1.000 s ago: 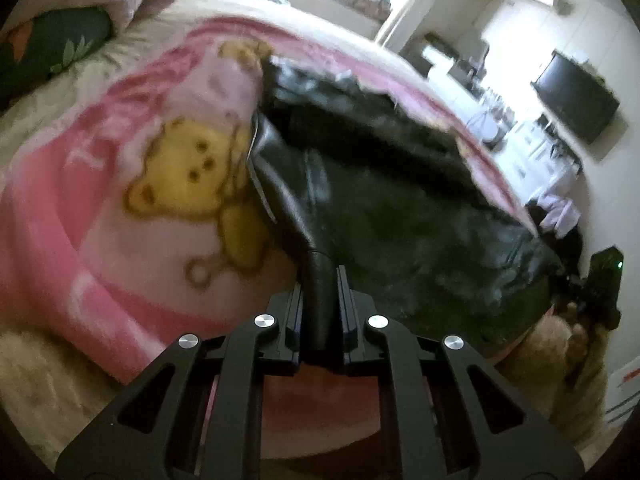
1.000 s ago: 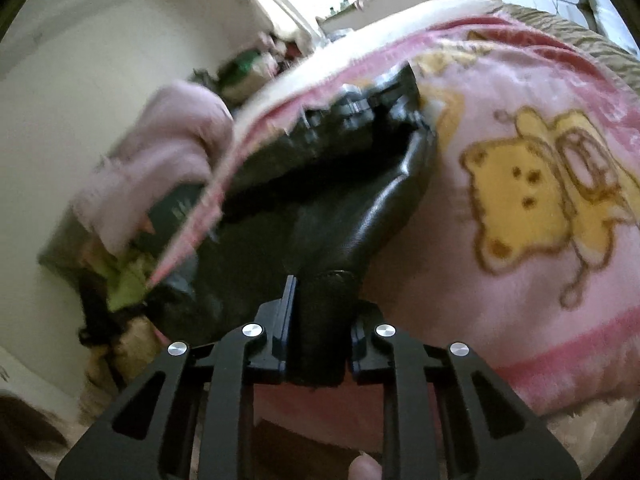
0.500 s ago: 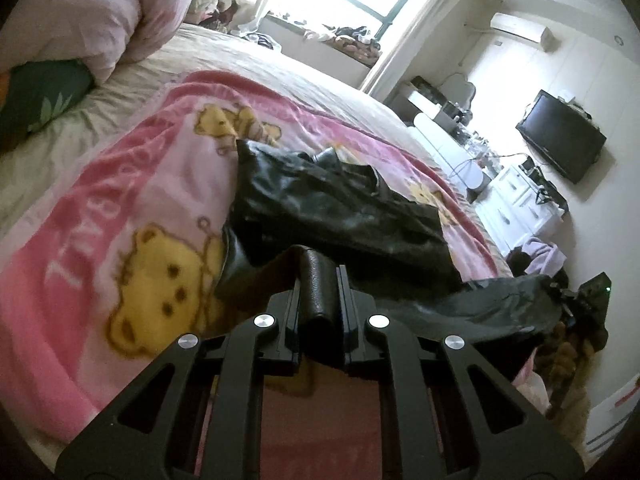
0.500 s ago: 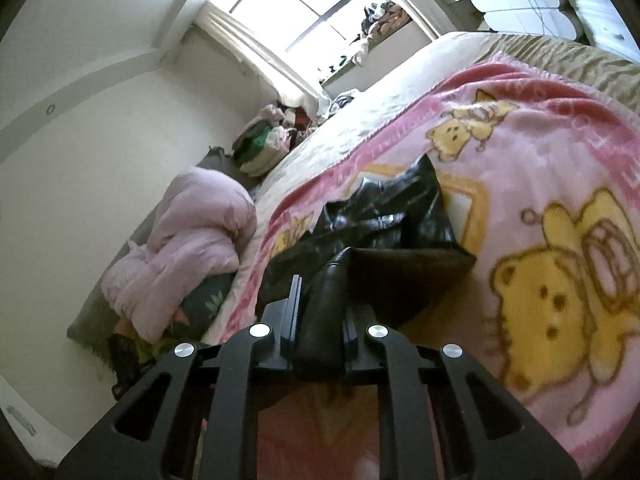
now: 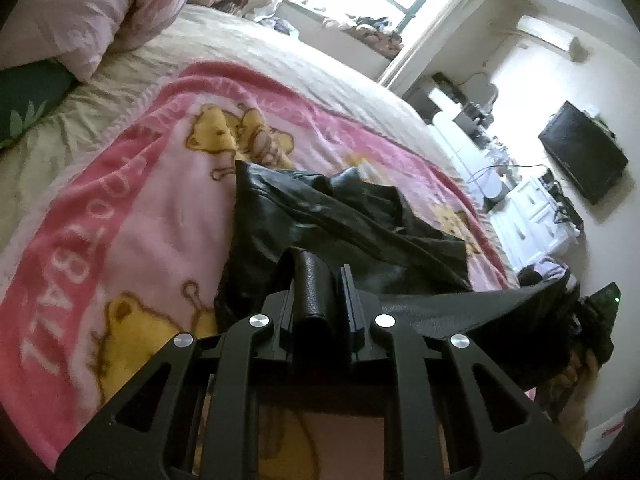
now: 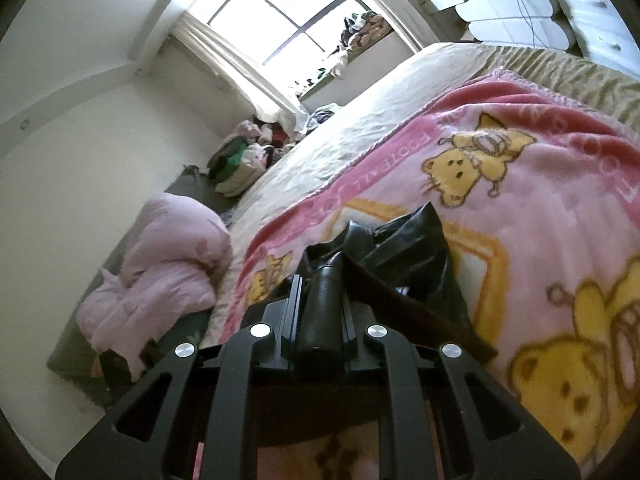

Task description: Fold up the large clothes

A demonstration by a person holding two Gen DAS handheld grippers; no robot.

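Observation:
A black leather jacket (image 5: 320,216) lies crumpled on a pink teddy-bear blanket (image 5: 132,216) on the bed. My left gripper (image 5: 318,280) is shut on one corner of the jacket's near hem and holds it up above the blanket. The hem stretches taut to the right toward my right gripper (image 5: 596,312) at the frame's edge. In the right wrist view my right gripper (image 6: 322,292) is shut on the other hem corner, with the jacket (image 6: 408,252) bunched beyond it on the blanket (image 6: 540,208).
A pink duvet (image 6: 160,272) and a green pillow (image 5: 28,96) lie at the head of the bed. A window (image 6: 288,12) with clothes on its sill is beyond. A wall TV (image 5: 580,156) and white drawers (image 5: 532,212) stand to the right.
Both grippers have risen and tilted up while still holding the jacket's hem, so the hem has lifted off the blanket and more of the room shows.

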